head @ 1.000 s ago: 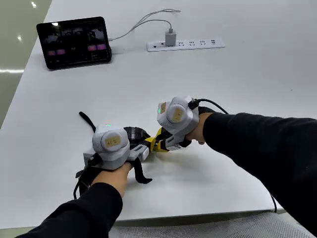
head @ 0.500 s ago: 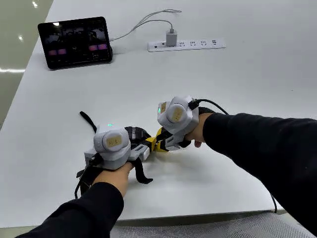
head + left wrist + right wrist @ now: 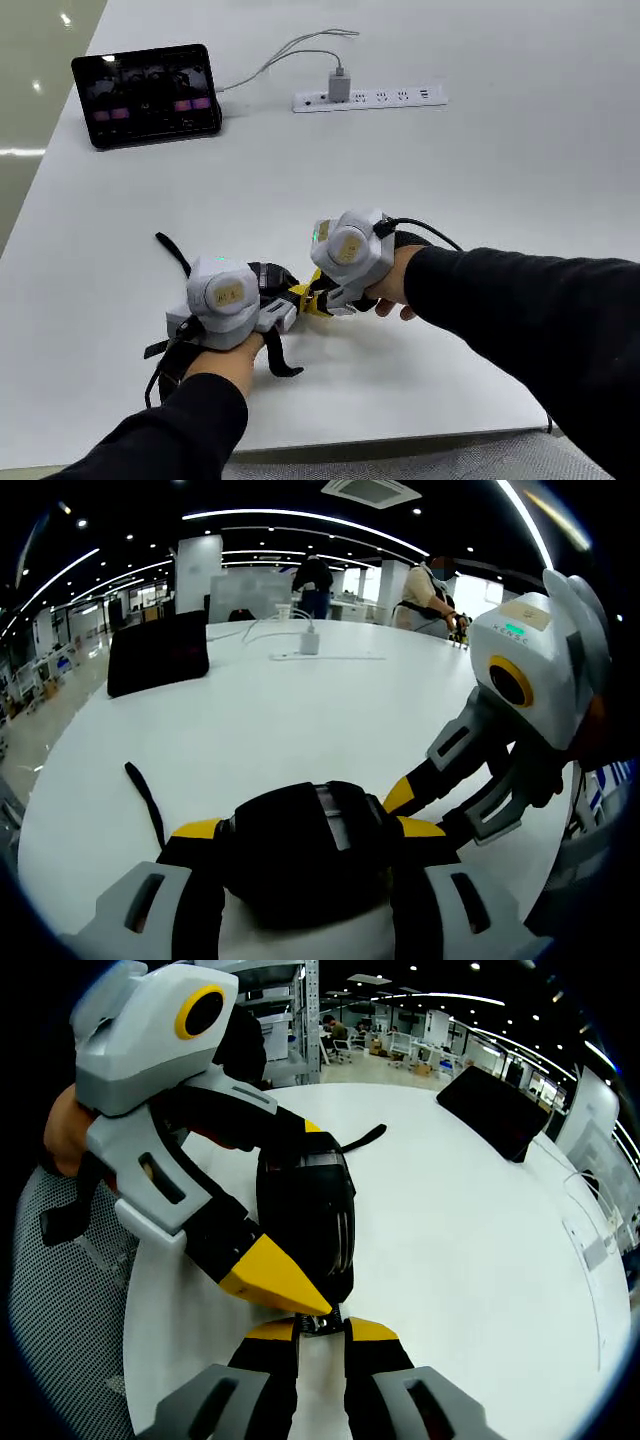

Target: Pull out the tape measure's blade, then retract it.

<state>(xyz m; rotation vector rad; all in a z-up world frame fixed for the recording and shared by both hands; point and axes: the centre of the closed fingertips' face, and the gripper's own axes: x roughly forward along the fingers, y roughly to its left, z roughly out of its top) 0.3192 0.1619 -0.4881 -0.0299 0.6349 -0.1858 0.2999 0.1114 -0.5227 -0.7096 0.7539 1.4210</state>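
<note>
Tape measure (image 3: 300, 865), a black case, sits on the white table (image 3: 480, 200), clamped between the two yellow-tipped fingers of the left gripper (image 3: 308, 830), one finger on each side of the case. The right gripper (image 3: 322, 1332) meets the tape measure head-on, its fingers pressed together on a small dark end tab (image 3: 323, 1320) at the case's mouth. Whether any blade is drawn out between tab and case is too cramped to tell. In the head view the left gripper's body covers most of the tape measure, and a black wrist strap (image 3: 174, 248) trails out to the left of it. The table's near edge lies close behind the tape measure, toward the person, and the table's left edge is not far off to its side. Beyond the tape measure, bare tabletop stretches well away to a tablet (image 3: 148, 93) and a power strip (image 3: 370, 97) with a charger (image 3: 339, 85) plugged in. To the right of the tape measure the table runs bare until the frame cuts it off
</note>
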